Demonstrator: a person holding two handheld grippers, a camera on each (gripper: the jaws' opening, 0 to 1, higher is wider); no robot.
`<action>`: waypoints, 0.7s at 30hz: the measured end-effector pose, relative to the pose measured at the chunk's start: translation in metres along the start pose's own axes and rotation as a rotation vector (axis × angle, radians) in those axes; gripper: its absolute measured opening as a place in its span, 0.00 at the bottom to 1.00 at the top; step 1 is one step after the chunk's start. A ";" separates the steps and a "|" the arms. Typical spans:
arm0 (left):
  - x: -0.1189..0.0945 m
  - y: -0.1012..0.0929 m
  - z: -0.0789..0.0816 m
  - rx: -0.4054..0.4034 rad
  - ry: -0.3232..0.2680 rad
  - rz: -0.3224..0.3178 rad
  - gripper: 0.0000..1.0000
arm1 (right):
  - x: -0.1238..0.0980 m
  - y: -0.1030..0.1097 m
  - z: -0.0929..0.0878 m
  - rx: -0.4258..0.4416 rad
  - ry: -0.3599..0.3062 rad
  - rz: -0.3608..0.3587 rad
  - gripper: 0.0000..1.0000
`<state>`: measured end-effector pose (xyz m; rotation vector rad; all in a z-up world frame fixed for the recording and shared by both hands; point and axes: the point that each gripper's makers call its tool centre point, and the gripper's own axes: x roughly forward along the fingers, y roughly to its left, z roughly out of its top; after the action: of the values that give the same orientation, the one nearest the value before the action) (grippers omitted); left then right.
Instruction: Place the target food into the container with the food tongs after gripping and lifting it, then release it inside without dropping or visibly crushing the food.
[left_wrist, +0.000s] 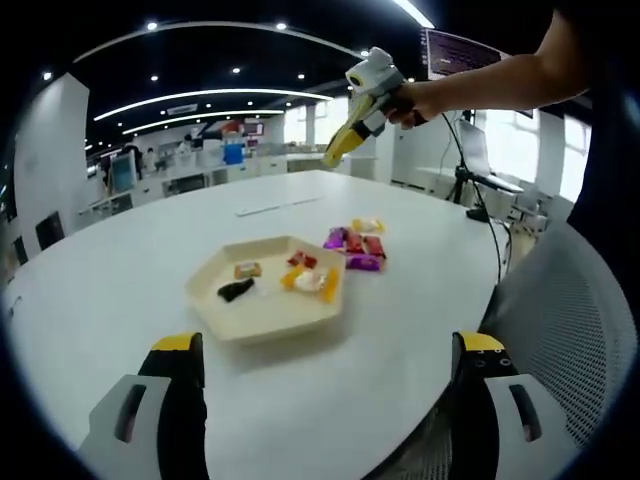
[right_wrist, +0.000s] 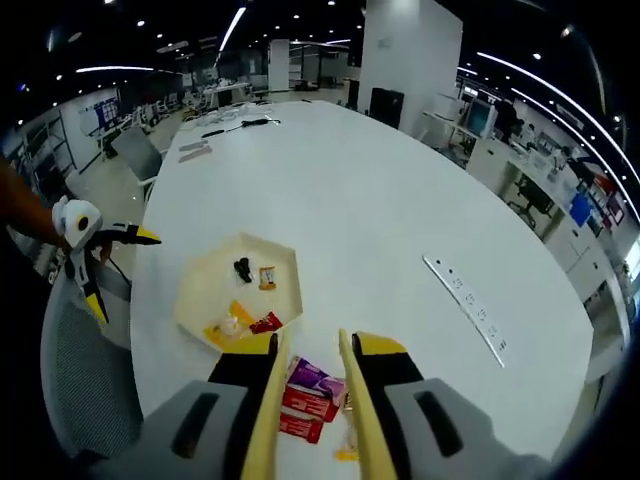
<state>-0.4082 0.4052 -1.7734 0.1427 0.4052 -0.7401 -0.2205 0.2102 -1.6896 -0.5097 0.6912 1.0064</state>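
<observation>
left gripper view: left gripper (left_wrist: 325, 375) low w/ jaws wide apart, nothing between. tray (left_wrist: 215, 305) on white table (left_wrist: 130, 250), w/ a few snacks in it. wrapped snacks (left_wrist: 355, 245) in a pile on table just right of tray, outside it. right gripper (left_wrist: 340, 150) up high, gripping yellow tongs (left_wrist: 345, 140).

right gripper view: jaws narrow, shut on tongs (right_wrist: 310, 420); tong tips apart, just over snack pile (right_wrist: 310, 390), nothing held. left gripper (right_wrist: 115, 265) seen far left.

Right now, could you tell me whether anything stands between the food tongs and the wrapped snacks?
Nothing visible does: the food tongs hang open above the wrapped snacks, with the hexagonal tray right beside.
</observation>
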 end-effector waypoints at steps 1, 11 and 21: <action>0.000 0.000 0.000 -0.001 -0.001 0.000 0.99 | -0.001 0.000 -0.003 -0.001 0.000 0.001 0.28; 0.000 0.000 -0.002 -0.014 0.007 -0.002 0.99 | -0.013 -0.016 -0.030 -0.001 0.000 -0.020 0.28; 0.000 -0.001 -0.002 -0.018 0.005 -0.011 0.99 | -0.015 -0.018 -0.039 -0.015 -0.007 0.001 0.28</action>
<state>-0.4092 0.4048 -1.7752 0.1255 0.4174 -0.7472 -0.2205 0.1670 -1.7037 -0.5190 0.6779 1.0144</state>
